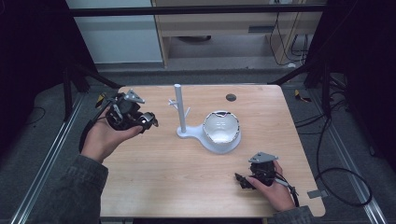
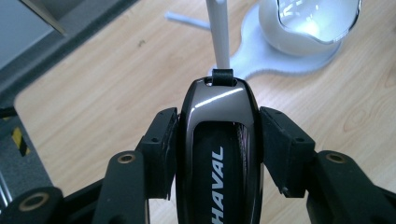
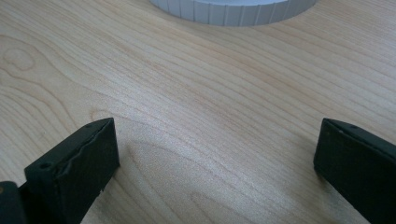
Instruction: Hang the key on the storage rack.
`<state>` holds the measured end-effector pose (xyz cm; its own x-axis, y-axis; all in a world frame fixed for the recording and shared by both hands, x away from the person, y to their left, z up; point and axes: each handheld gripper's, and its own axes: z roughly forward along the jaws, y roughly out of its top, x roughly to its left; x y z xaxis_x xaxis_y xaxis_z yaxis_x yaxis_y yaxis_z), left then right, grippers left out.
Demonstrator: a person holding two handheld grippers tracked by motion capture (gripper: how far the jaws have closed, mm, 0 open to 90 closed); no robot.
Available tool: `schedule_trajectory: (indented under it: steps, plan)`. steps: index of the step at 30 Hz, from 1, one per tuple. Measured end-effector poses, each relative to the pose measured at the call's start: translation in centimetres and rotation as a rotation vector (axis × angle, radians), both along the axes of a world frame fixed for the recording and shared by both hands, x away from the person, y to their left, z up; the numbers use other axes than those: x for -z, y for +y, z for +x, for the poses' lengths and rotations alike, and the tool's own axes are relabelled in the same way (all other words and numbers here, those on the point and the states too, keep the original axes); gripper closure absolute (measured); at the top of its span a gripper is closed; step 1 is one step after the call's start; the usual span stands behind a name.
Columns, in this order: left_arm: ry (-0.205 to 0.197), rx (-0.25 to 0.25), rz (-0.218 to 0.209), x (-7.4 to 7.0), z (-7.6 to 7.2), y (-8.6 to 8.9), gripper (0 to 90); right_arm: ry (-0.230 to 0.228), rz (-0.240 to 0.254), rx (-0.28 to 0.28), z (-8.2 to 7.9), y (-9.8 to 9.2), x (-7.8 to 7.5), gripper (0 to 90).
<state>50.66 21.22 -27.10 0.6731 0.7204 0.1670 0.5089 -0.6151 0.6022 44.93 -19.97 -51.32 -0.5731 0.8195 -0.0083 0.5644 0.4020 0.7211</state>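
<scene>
Left tongs (image 1: 148, 121) up at nine o'clock, jaws clamped, hand (image 1: 100, 137) cradling them; right tongs (image 1: 242, 179) low at five o'clock, jaws spread wide.

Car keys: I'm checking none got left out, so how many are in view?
1. A black Haval car key sits clamped between the left gripper jaws, above the table's left side. Others could be hidden inside the white bowl.
</scene>
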Motion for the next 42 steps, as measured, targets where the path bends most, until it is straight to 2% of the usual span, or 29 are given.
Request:
schedule_trajectory:
  steps: [3,8,15,42]
  plan:
    - [-0.017,0.005,0.004,-1.1,0.5,-0.4,48.8,-0.001,0.002,0.001,0.0,0.0,0.0,0.4]
    - [-0.021,0.007,0.005,-2.4,1.1,-1.0,48.9,-0.001,0.001,-0.001,0.0,0.0,0.0,0.4]
    - [-0.024,0.013,0.018,-3.5,1.5,-1.5,48.8,-0.001,0.002,-0.001,0.0,0.0,0.0,0.4]
    - [-0.037,0.034,0.036,-4.4,2.4,-3.3,48.8,-0.001,0.001,-0.001,0.0,0.0,0.0,0.4]
